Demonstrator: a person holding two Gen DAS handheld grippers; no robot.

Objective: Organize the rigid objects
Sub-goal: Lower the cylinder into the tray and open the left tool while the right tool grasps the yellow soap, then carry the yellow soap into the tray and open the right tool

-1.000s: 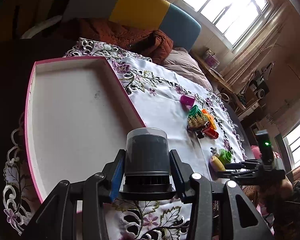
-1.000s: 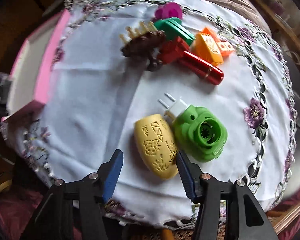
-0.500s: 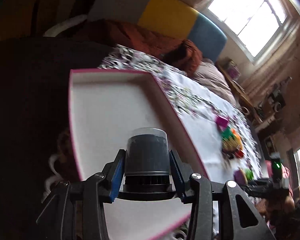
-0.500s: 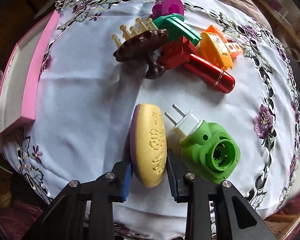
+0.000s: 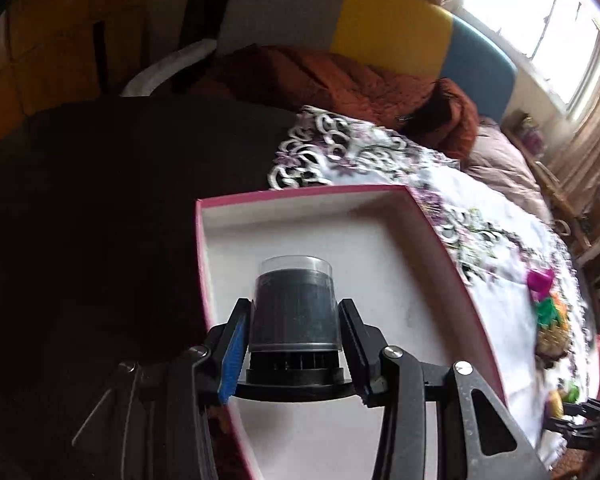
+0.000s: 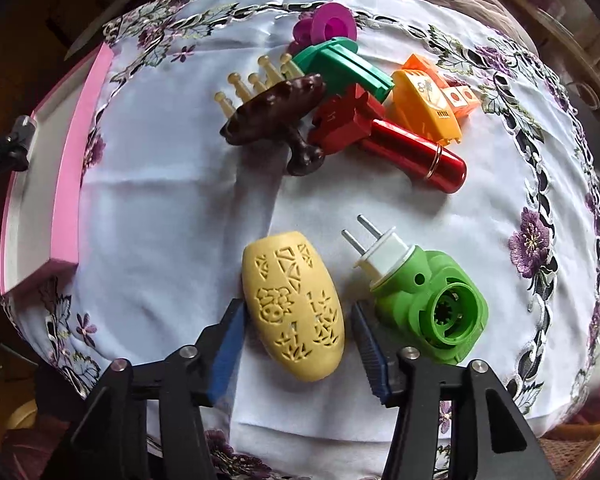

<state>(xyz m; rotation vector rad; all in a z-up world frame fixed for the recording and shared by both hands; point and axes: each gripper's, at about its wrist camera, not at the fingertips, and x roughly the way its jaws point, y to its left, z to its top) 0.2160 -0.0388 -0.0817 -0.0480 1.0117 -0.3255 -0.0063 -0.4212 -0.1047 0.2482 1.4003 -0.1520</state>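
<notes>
My left gripper (image 5: 294,346) is shut on a dark cylindrical jar with a clear cap (image 5: 294,312) and holds it over the near end of the white tray with a pink rim (image 5: 380,248). My right gripper (image 6: 300,344) is open, its fingers on either side of a yellow carved oval case (image 6: 292,304) that lies flat on the white embroidered cloth (image 6: 172,200). A green plug-in device with a white plug (image 6: 424,300) lies just right of the case. The tray's pink edge shows at the left of the right wrist view (image 6: 66,184).
A heap of objects lies further back on the cloth: a brown comb brush (image 6: 272,108), a red cylinder (image 6: 416,156), a red block (image 6: 346,122), a green piece (image 6: 340,66), an orange box (image 6: 424,106) and a magenta spool (image 6: 326,28). A sofa with an orange blanket (image 5: 340,80) stands behind the table.
My right gripper had closed on the yellow case, tipping it on edge, and has now opened; the case lies flat again. My left gripper has carried the jar further left over the tray.
</notes>
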